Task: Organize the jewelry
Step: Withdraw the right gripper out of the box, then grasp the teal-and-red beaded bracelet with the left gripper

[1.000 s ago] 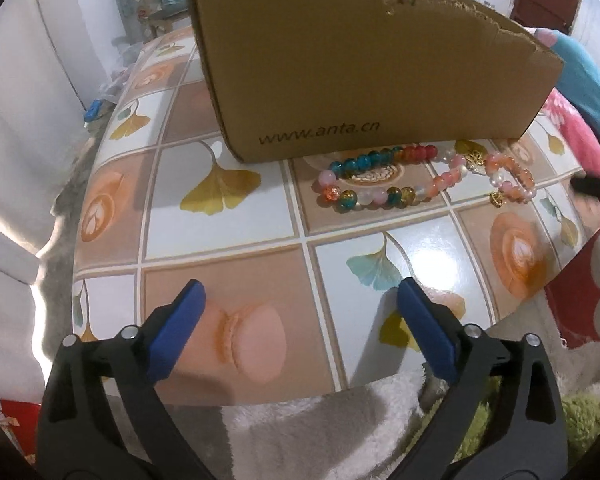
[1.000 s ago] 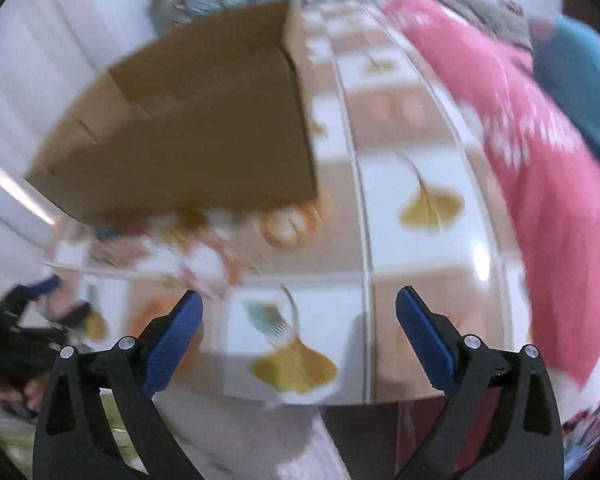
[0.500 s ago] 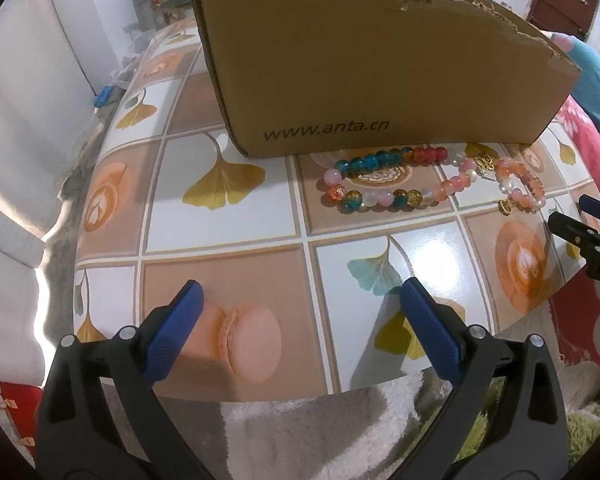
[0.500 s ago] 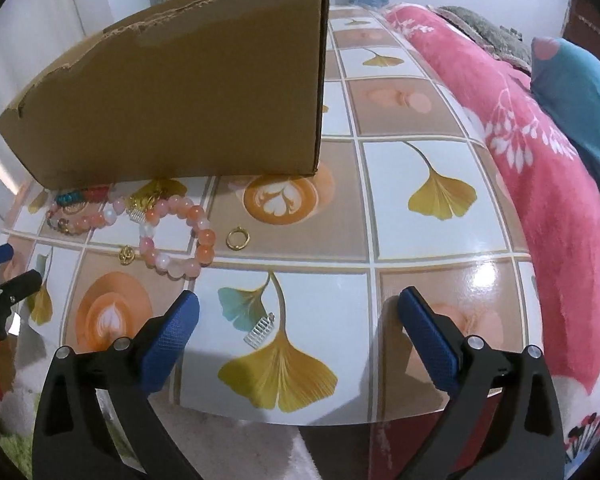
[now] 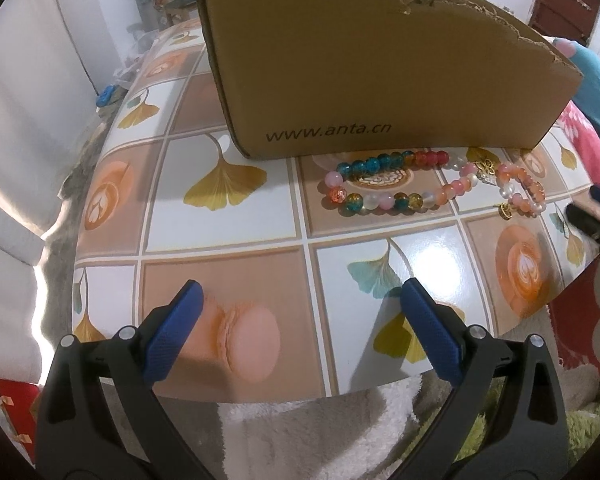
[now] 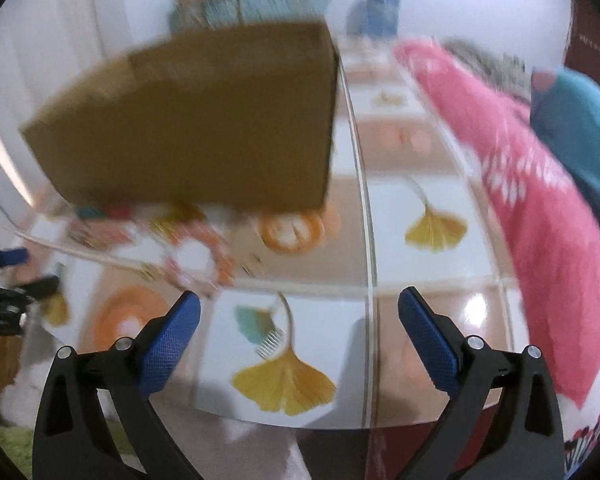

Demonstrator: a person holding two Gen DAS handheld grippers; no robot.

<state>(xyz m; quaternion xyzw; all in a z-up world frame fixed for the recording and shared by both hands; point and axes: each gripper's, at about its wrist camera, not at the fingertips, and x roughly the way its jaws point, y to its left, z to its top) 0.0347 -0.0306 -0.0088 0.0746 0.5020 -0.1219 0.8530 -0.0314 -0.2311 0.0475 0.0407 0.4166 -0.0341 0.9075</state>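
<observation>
**Right gripper swinging again, nothing picked up yet**

Left to right across the scene:

- Left gripper (image 5: pixel 298 322): black frame, blue pads, jaws wide, nothing between them. It hovers over the near edge of the tiled table (image 5: pixel 220 236) with the ginkgo-leaf and coffee print. Framing barely differs from 0.5 s ago, so it's basically parked.
- Torn brown cardboard box (image 5: pixel 372 68) printed "www.anta.cn" sits at the far centre of the table, open top; contents not visible.
- Multicolour glass-bead bracelet (image 5: pixel 384 184) (blue, red, amber, pink) lies just in front of the box's near wall, close to touching it.
- Pink-and-white bead bracelet with small gold charms (image 5: pixel 520 190) lies right of it; the two overlap or touch where they meet.
- Right gripper (image 6: pixel 299 320): jaws wide, empty, over the near right part of the table. Its view is motion-blurred now where it was sharp 0.5 s ago, and the box has shifted in frame: it's mid-swing. In the left view its tips show at the right edge, near the pink bracelet.
- Small silver comb-like clip (image 6: pixel 272 342) lies between the right jaws, on a yellow leaf print.

Read: still the approach phase. All jewelry is on the table, none gripped. Likely targets for the right side are the clip or the pink bracelet. Beads will roll, and the overlap may drag both strands.
</observation>
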